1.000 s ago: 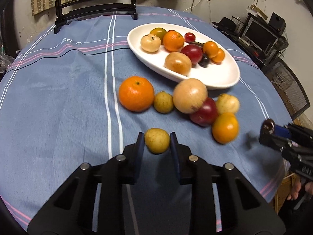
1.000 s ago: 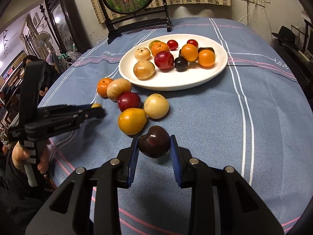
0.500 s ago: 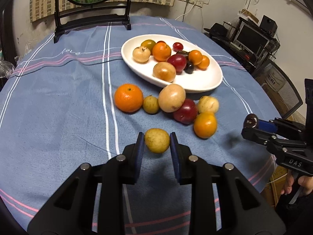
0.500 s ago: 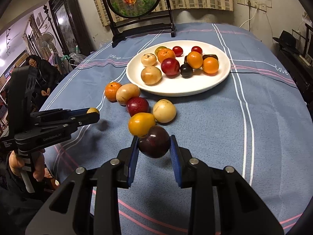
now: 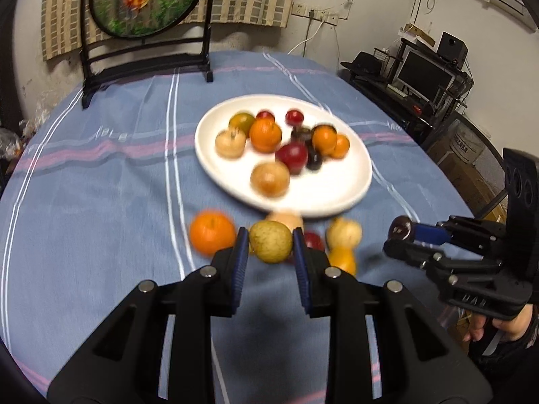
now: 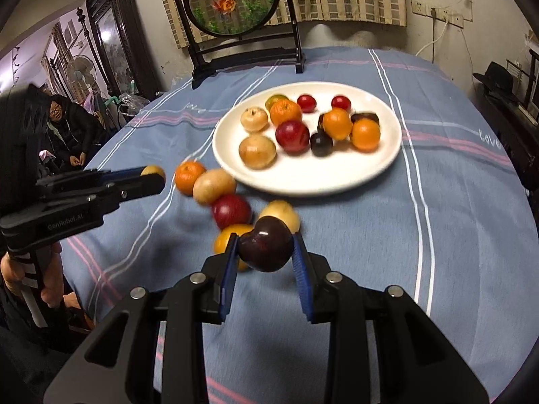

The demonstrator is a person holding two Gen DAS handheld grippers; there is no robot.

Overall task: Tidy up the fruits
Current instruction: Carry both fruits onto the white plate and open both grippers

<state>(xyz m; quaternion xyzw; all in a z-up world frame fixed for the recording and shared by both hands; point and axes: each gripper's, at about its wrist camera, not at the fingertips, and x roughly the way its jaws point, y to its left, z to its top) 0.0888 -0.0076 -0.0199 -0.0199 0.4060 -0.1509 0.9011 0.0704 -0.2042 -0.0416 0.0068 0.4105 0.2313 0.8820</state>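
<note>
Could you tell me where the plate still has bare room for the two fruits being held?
The plate is bare along its near and right rim, in front of the dark plum and tan pear. Its far half is crowded with oranges and red fruit.

The black plastic left gripper [image 6: 153, 176], seen from the right wrist camera, is showing pale lettering on its side that is reading "GenRobot.AI". The blue striped tablecloth [image 6: 454, 175] is carrying the word "love" in white script near its right edge, and a second white script word beside the white oval plate [image 6: 387, 165] is too blurred to read. In the left wrist view, the black right gripper [image 5: 401, 237] is bearing raised letters that are looking like "DAS", though blur is making this uncertain.
</note>
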